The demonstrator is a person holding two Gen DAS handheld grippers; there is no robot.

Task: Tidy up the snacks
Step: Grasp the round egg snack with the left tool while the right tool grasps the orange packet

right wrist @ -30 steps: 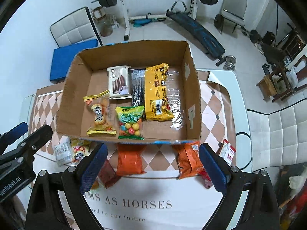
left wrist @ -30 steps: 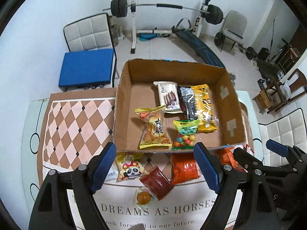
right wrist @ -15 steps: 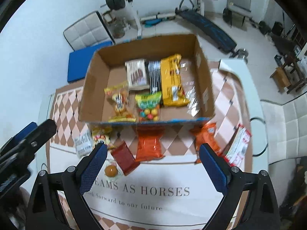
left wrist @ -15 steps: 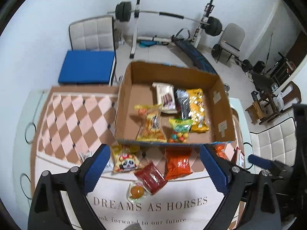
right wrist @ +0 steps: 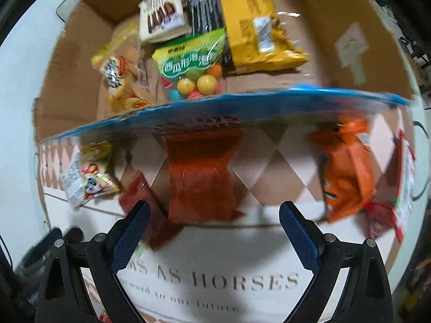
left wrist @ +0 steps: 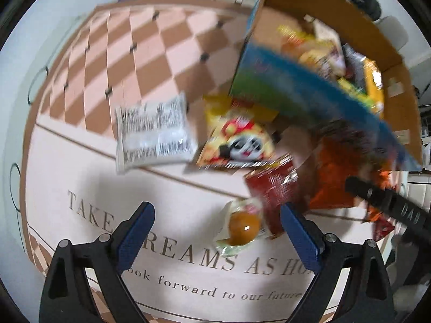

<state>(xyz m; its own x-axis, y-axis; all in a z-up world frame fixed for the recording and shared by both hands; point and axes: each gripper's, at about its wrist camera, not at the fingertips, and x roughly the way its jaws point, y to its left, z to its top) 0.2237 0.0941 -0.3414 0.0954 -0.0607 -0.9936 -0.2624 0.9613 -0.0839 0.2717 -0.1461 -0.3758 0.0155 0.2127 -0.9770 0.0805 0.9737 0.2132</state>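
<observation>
A cardboard box (right wrist: 347,13) with a blue front wall (left wrist: 309,91) holds several snack packs. On the tablecloth before it lie a white packet (left wrist: 153,134), a panda pack (left wrist: 239,140), a dark red pack (left wrist: 274,191), an orange jelly cup (left wrist: 242,226) and orange bags (right wrist: 202,177) (right wrist: 347,172). My left gripper (left wrist: 218,234) hangs open low over the cloth, the jelly cup between its fingers, untouched. My right gripper (right wrist: 212,234) is open just below the middle orange bag, nothing held.
A red-and-white packet (right wrist: 404,188) lies at the cloth's right edge. The cloth carries printed lettering (right wrist: 223,280) and a checked pattern (left wrist: 129,53). The other gripper's black arm (left wrist: 388,207) crosses the right side of the left wrist view.
Both grippers have dropped close to the table, so the snacks and box front now fill the views. The left one swung left and its jaws spread wider.
</observation>
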